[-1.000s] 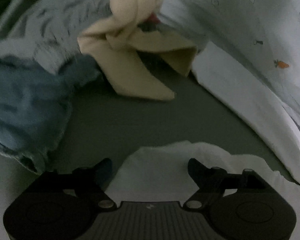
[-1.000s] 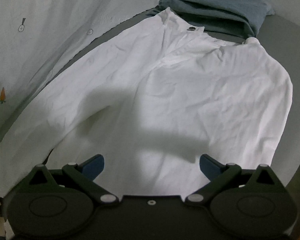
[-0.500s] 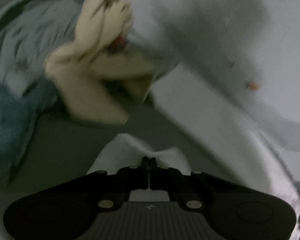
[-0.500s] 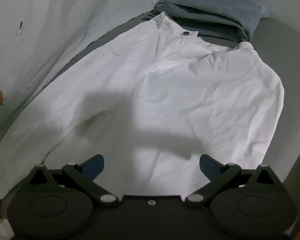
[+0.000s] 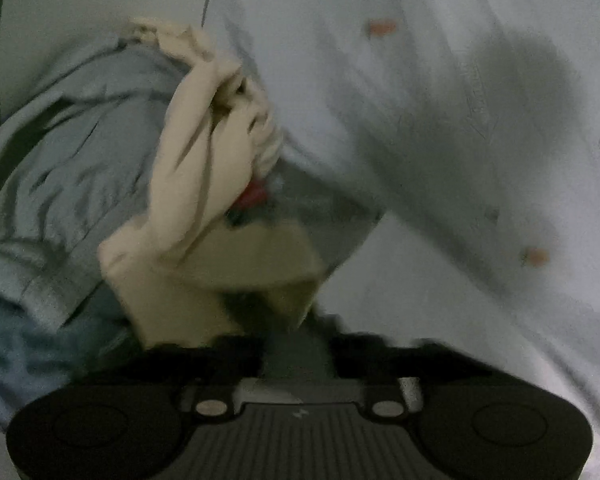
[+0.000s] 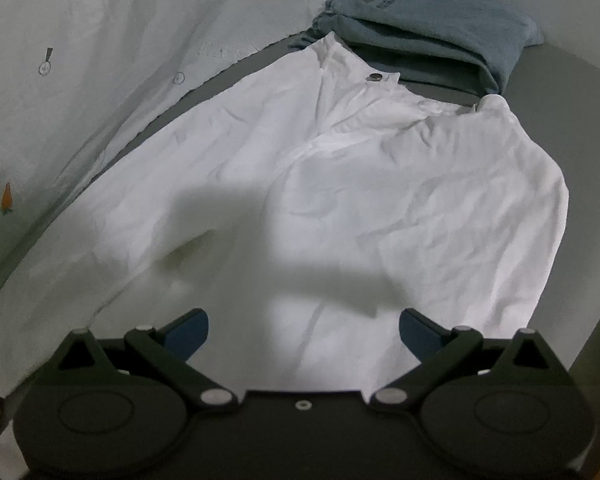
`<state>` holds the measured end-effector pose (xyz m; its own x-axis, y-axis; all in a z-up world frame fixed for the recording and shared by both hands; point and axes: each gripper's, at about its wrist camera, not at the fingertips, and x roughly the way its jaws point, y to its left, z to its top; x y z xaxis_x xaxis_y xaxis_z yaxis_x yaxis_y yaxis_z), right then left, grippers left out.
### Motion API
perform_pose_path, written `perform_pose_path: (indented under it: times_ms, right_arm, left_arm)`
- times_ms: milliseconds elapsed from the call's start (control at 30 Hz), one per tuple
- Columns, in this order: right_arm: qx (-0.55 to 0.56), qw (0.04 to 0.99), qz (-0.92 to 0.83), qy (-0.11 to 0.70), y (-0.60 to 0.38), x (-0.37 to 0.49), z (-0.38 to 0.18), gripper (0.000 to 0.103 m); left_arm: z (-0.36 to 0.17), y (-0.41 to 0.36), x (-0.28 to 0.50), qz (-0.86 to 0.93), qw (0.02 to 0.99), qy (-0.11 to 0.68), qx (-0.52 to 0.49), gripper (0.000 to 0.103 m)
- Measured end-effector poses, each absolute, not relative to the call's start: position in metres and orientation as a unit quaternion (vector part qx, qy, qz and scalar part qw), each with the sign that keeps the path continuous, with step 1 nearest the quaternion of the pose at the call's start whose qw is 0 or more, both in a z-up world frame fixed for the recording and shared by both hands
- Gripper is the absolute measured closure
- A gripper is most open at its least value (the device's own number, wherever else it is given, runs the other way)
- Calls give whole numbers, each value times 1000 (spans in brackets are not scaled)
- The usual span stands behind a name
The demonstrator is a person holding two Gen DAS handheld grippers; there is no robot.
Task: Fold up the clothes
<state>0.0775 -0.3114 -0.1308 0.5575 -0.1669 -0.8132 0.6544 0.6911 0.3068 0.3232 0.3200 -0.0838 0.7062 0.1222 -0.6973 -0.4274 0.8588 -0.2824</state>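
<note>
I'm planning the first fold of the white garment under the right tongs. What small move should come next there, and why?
Probably lower the right tongs onto the near edge of the white garment and close. They hover open above it with nothing between them, and the garment lies spread flat on the grey surface, so its near edge looks free to lift and fold over.

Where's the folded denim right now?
Right wrist view, top right: the folded denim lies on the grey surface just beyond the waistband of the white trousers, right of the carrot-print sheet.

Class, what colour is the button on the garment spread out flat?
The button is dark, on the white garment; right wrist view.
</note>
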Motion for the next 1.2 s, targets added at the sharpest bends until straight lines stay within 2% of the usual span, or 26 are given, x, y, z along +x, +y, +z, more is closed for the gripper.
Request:
perform_pose_path:
  times_ms: [67, 167, 300, 500, 533, 567, 600, 633, 700, 900, 967, 1033, 1067, 1100, 1167, 1200]
  right_arm:
    - [305, 824, -251, 405, -313, 78, -135, 0]
    - [316, 816, -256, 411, -316, 79, -142, 0]
    - [318, 812, -256, 418, -315, 84, -144, 0]
    - [296, 817, -255, 425, -311, 87, -137, 0]
    - [295, 816, -257, 425, -312, 86, -136, 0]
    - [294, 816, -259, 425, -312, 84, -135, 0]
    - [294, 815, -261, 426, -313, 83, -135, 0]
    - [293, 814, -264, 426, -315, 81, -134, 0]
    - [291, 813, -268, 427, -319, 77, -134, 0]
    - [286, 815, -271, 425, -344, 73, -132, 0]
    - [288, 816, -272, 422, -355, 72, -132, 0]
    - [292, 815, -272, 419, -366, 70, -134, 0]
    - [294, 815, -273, 417, -370, 69, -136, 0]
    - [294, 816, -276, 415, -374, 66, -136, 0]
    - [293, 816, -282, 411, -382, 61, -137, 0]
    - [288, 818, -284, 408, -385, 57, -137, 0]
  left_arm:
    - [-105, 328, 313, 157, 882, 387, -220, 37]
    - [-135, 341, 301, 139, 849, 427, -278, 34]
    - [-155, 347, 299, 111, 841, 405, -340, 18]
    - [-170, 339, 323, 76, 843, 390, -363, 18]
    - [-173, 337, 327, 75, 841, 389, -367, 21]
    - [-177, 333, 331, 81, 839, 396, -363, 42]
    - [-180, 328, 336, 91, 837, 407, -354, 81]
    - [-181, 321, 338, 102, 834, 419, -344, 94]
    - [-176, 311, 333, 121, 844, 404, -331, 96]
    - [-96, 292, 296, 183, 876, 372, -248, 96]
    - [-88, 287, 294, 204, 878, 370, -224, 95]
    - [-97, 283, 306, 223, 878, 384, -180, 86]
    - [-108, 284, 315, 240, 864, 411, -165, 80]
    - [-115, 287, 322, 261, 842, 443, -165, 78]
    - [-114, 294, 320, 287, 814, 461, -209, 77]
    - [-107, 292, 312, 293, 818, 441, -226, 70]
